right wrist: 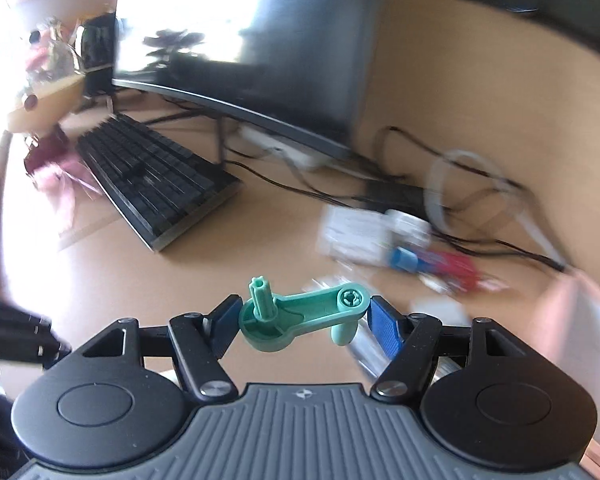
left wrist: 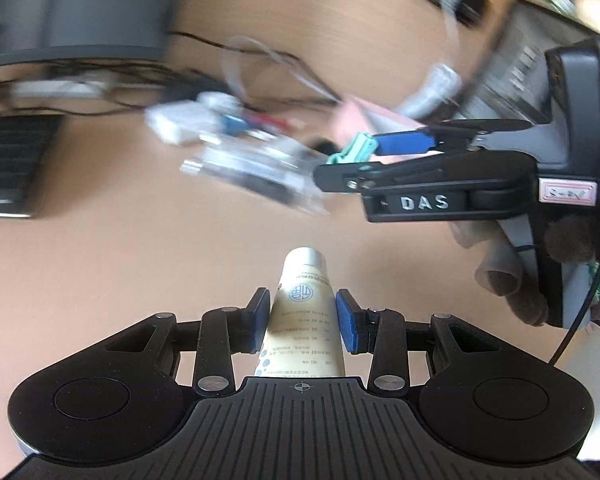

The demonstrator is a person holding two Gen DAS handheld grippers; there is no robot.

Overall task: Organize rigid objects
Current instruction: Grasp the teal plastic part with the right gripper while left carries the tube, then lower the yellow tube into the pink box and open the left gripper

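My left gripper (left wrist: 302, 314) is shut on a cream-coloured tube (left wrist: 305, 276) with a silver end and a round blue emblem; the tube points away from me above the tan desk (left wrist: 140, 272). My right gripper (right wrist: 302, 312) is shut on a green plastic crank handle (right wrist: 300, 312), its blue pads (right wrist: 384, 324) pressing on both ends. The crank is held off the desk with its short splined stem pointing up. In the left wrist view the right gripper (left wrist: 352, 158) reaches in from the right with the green crank (left wrist: 358, 148) at its tip.
A black keyboard (right wrist: 152, 184) and a dark monitor (right wrist: 252, 52) stand at the back left. Blurred small items lie on the desk: a white box (right wrist: 352, 236), a blue and red piece (right wrist: 432, 262), a clear plastic case (left wrist: 252, 168), cables (right wrist: 480, 240). A pink box (right wrist: 580, 320) is at the right.
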